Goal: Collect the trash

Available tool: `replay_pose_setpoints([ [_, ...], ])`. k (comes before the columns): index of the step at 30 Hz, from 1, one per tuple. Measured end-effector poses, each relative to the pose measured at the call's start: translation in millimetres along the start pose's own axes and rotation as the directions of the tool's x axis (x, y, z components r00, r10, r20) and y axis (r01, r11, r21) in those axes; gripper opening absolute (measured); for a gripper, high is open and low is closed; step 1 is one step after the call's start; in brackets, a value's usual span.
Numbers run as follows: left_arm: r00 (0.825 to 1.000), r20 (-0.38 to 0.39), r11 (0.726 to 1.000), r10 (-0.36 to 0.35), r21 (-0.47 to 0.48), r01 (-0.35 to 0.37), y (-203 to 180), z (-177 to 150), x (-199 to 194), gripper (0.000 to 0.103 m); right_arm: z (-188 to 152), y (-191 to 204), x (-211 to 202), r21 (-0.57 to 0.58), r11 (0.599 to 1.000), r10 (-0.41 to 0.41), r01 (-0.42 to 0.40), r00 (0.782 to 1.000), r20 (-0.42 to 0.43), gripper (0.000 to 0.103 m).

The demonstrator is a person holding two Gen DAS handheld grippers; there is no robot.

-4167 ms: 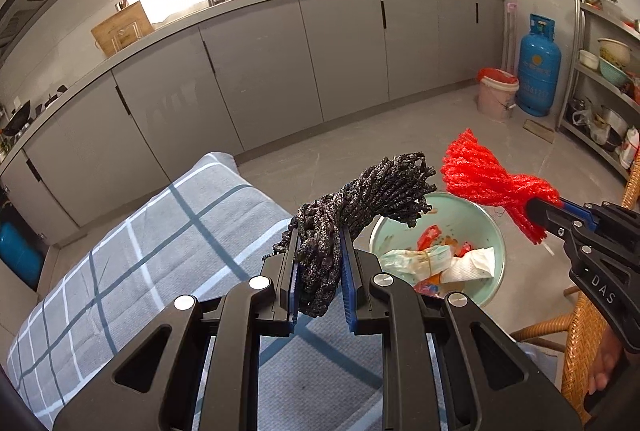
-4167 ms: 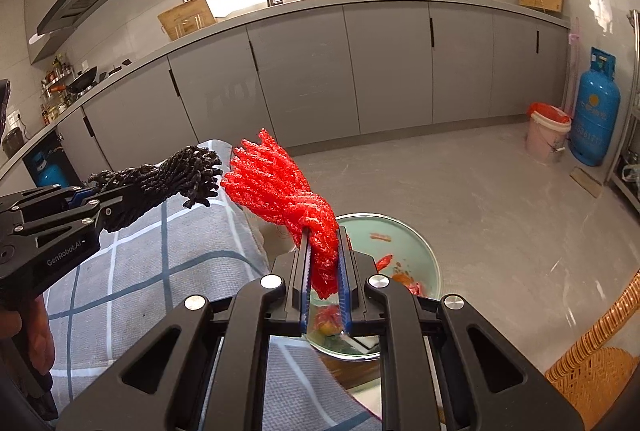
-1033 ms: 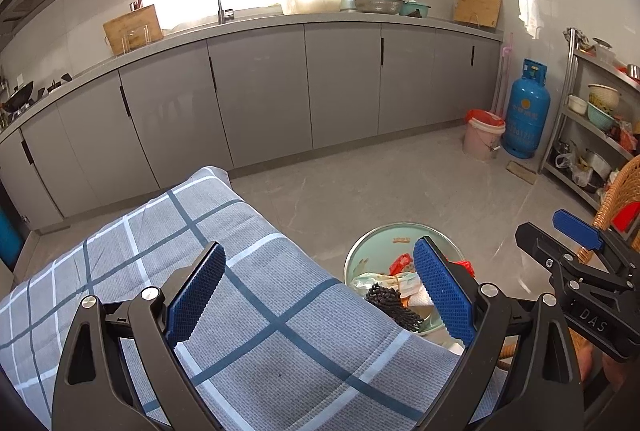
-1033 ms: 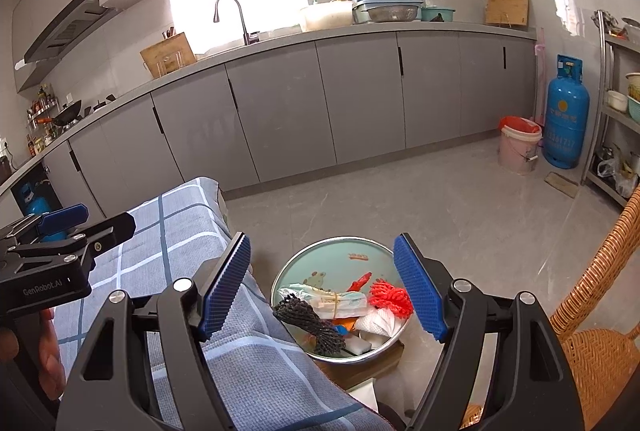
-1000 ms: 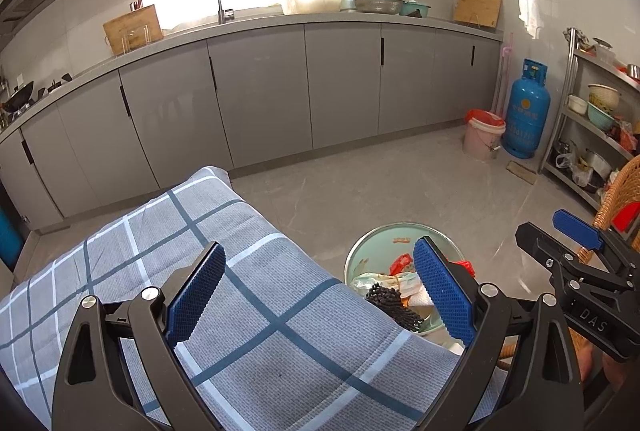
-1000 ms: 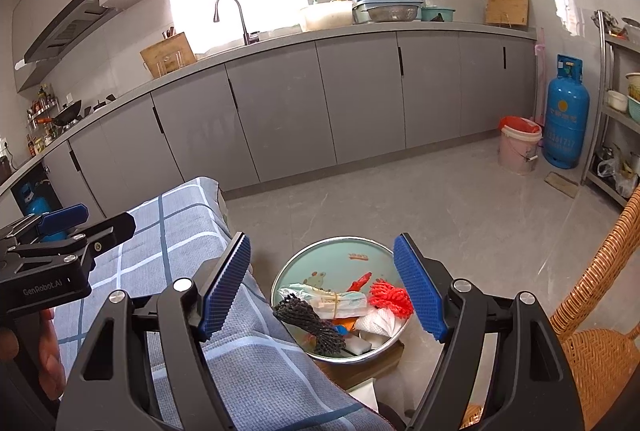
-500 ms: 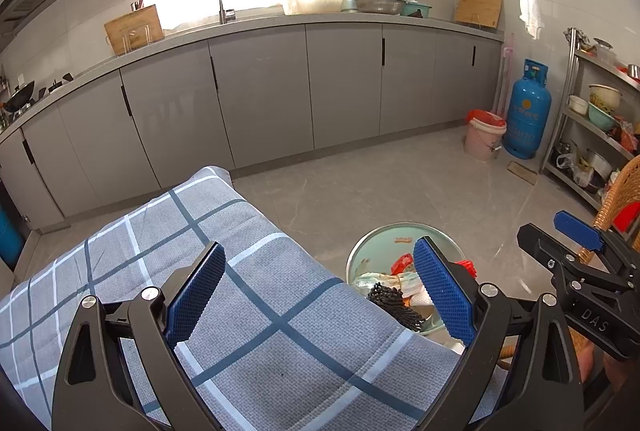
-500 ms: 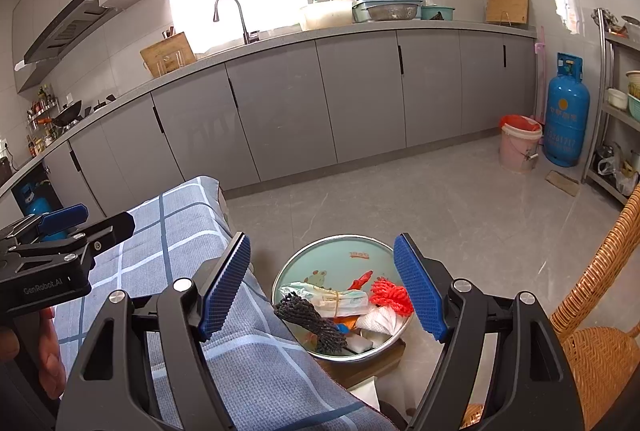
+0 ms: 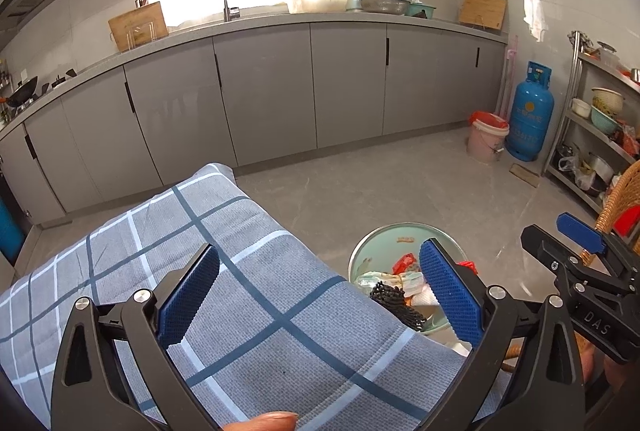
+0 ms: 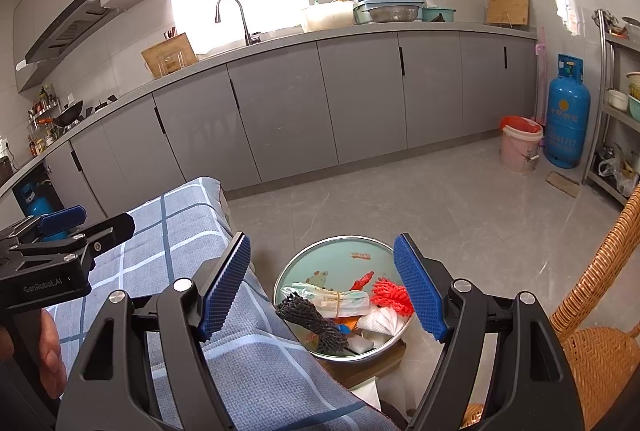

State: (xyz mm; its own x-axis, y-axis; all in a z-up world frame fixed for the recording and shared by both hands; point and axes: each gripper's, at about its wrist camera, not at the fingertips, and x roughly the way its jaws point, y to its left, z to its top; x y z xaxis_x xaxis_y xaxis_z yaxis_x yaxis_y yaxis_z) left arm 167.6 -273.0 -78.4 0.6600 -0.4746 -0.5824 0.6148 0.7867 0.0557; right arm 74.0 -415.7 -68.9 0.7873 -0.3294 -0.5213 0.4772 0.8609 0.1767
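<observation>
Left gripper and right gripper: jaws spread wide, gripping nothing, above the checked cloth. Past the cloth's edge, the metal basin holds the trash: black mesh bundle, long axis running diagonally toward the cloth; red mesh bundle beside it. Open floor lies beyond; a wicker chair stands right.

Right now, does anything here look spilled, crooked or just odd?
Nothing looks spilled. The trash sits inside the basin: black netting, red netting, paper wads. One oddity: the basin rests on a low wooden stand beside the checked cloth, partly tucked behind its edge.
</observation>
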Motion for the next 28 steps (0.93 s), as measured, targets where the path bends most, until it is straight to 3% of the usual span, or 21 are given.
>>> replay_pose_setpoints([
  [17, 0.998, 0.014, 0.998, 0.056, 0.037, -0.057, -6.2, -4.9, 2.1, 0.099, -1.8, 1.1, -0.4, -0.002, 1.000, 0.004, -0.004, 1.000, -0.002, 0.075],
  [28, 1.000, -0.014, 1.000, 0.019, 0.013, -0.019, 0.2, -6.0, 2.4, 0.099, -1.9, -0.8, -3.0, 0.001, 1.000, -0.002, 0.002, 1.000, 0.002, 0.077],
])
